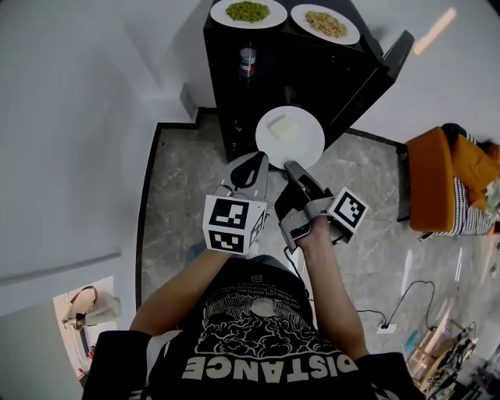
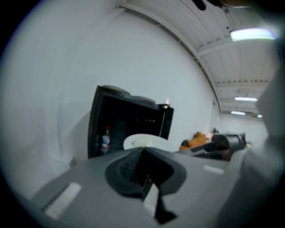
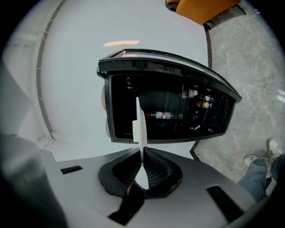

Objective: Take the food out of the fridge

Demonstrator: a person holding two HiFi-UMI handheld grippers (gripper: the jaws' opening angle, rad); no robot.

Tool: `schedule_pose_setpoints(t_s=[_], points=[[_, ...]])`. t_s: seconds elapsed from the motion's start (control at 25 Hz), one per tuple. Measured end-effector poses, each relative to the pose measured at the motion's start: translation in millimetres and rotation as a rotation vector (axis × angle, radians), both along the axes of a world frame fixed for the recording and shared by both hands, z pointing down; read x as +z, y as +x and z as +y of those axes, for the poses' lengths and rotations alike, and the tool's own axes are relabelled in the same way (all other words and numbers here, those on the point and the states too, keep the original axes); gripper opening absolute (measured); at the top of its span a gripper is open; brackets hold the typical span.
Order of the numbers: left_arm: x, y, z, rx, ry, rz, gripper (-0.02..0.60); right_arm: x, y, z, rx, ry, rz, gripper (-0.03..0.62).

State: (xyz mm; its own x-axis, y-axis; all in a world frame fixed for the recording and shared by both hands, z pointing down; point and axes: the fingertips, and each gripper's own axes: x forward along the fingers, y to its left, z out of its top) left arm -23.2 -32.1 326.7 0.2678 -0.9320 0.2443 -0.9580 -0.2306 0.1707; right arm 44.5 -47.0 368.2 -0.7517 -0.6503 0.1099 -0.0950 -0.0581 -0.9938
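In front of the open black fridge (image 1: 312, 74), a round white plate (image 1: 306, 145) is held up over the grey marbled floor (image 1: 180, 183). On it lies one pale, cream-coloured block of food (image 1: 282, 127), rectangular and smooth, set a little left of the plate's middle. The rest of the plate is bare.

My right gripper (image 1: 294, 166) is clamped on the plate's near rim. It is turned on its side, so in the right gripper view the plate (image 3: 139, 118) shows edge-on, a thin white blade rising from between the ribbed pads of the right gripper (image 3: 142, 168) toward the fridge's dark inside.

My left gripper (image 1: 256, 162) has its jaws closed together with nothing between them. Its tip sits at the plate's near left rim, just beside the right gripper. In the left gripper view the plate (image 2: 153, 143) lies flat just beyond the tip of the left gripper (image 2: 144, 152), and I cannot tell whether the two touch.

Farther off, a bottle (image 1: 248, 61) stands on a shelf inside the fridge. Two more plates rest on the fridge's top, one with green food (image 1: 248, 11) and one with yellowish food (image 1: 325, 23).
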Motion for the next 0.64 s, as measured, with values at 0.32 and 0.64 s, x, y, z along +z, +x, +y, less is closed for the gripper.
schedule_pose_setpoints(t_s=[0.32, 0.64], points=[[-8.9, 1.2, -7.8, 0.004, 0.019, -0.007, 0.003, -1.6, -1.9, -4.8, -0.004, -0.002, -0.01, 0.012], [-7.4, 1.4, -10.0, 0.004, 0.016, -0.007, 0.002, -2.5, -4.0, -8.0, -0.015, 0.001, -0.01, 0.012]])
